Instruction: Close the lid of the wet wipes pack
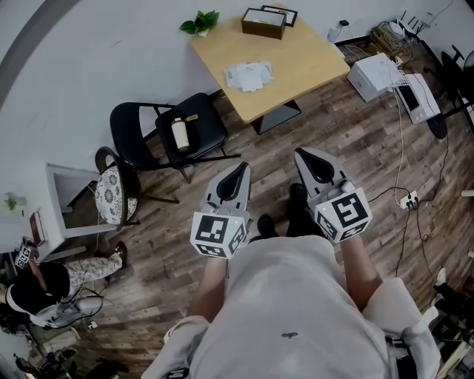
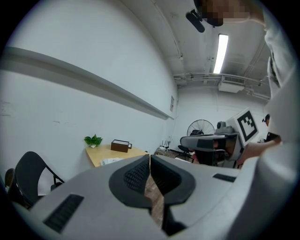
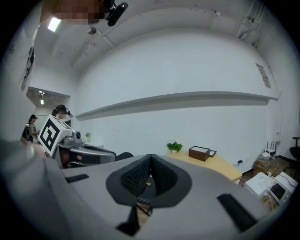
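Closest to the camera is the person's light shirt [image 1: 289, 311], with both arms stretched out in front. Each hand holds a gripper, and each gripper has its marker cube facing up.

The left gripper [image 1: 238, 169] is fully closed. In its own view the two dark ribbed pads [image 2: 138, 174] meet at the tips with nothing between them, and only a sliver of floor shows through the gap lower down. It isn't touching anything.

The right gripper [image 1: 307, 157] is the same: jaws pressed together and empty, just hanging in the air. The two grippers sit side by side, a little apart, both pointing toward the table and only slightly downward.

Under them is the wood plank floor [image 1: 333, 141]. A bit further out on the left stands a black folding chair [image 1: 204, 122] with a pale roll [image 1: 180, 135] lying on its seat.

Past that is the light wooden table [image 1: 296, 66] against the white wall. The wet wipes pack [image 1: 249, 75] lies flat near the middle of the table, well apart from both grippers. I can't tell from here whether its lid is up or down.

At the back of the table are a brown box [image 1: 264, 23] and a small green plant [image 1: 200, 22]. A white printer [image 1: 374, 74] sits on the floor to the right of the table.
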{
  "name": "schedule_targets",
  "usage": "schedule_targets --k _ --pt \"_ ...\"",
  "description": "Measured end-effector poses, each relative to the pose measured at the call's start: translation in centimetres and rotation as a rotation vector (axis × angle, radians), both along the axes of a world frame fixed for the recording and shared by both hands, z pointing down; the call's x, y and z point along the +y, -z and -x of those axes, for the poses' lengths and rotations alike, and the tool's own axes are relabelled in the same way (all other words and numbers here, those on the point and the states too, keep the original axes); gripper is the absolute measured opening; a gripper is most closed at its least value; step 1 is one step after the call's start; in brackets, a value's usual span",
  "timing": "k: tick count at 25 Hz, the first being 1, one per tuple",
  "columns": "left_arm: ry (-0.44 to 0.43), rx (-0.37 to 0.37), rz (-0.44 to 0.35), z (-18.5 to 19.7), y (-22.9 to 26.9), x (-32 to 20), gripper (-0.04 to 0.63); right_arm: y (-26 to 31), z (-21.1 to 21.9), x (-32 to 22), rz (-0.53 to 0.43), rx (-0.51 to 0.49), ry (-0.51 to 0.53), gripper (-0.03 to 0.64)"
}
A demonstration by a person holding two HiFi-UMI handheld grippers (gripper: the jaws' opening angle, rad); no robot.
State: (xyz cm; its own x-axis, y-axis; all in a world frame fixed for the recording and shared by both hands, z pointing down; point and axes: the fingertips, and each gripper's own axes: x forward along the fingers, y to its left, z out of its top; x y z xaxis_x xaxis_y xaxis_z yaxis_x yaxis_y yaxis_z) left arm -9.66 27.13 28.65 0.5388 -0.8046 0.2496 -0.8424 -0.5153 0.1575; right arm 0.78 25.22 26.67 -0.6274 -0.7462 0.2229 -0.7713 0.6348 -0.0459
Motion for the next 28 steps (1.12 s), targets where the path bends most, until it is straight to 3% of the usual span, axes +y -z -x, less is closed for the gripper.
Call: schedule_targets --k 10,28 --pt "0.049 -0.014 0.028 -2.0 -0.5 -6.0 0.008 -0.9 -1.6 -6.4 0.023 -0.009 0.064 -0.002" --pt "0.167 -0.026 0.061 -11.7 -0.6 -15.2 0.008 -1.5 -8.9 -16.3 0.055 -0.034 0.242 -0.002"
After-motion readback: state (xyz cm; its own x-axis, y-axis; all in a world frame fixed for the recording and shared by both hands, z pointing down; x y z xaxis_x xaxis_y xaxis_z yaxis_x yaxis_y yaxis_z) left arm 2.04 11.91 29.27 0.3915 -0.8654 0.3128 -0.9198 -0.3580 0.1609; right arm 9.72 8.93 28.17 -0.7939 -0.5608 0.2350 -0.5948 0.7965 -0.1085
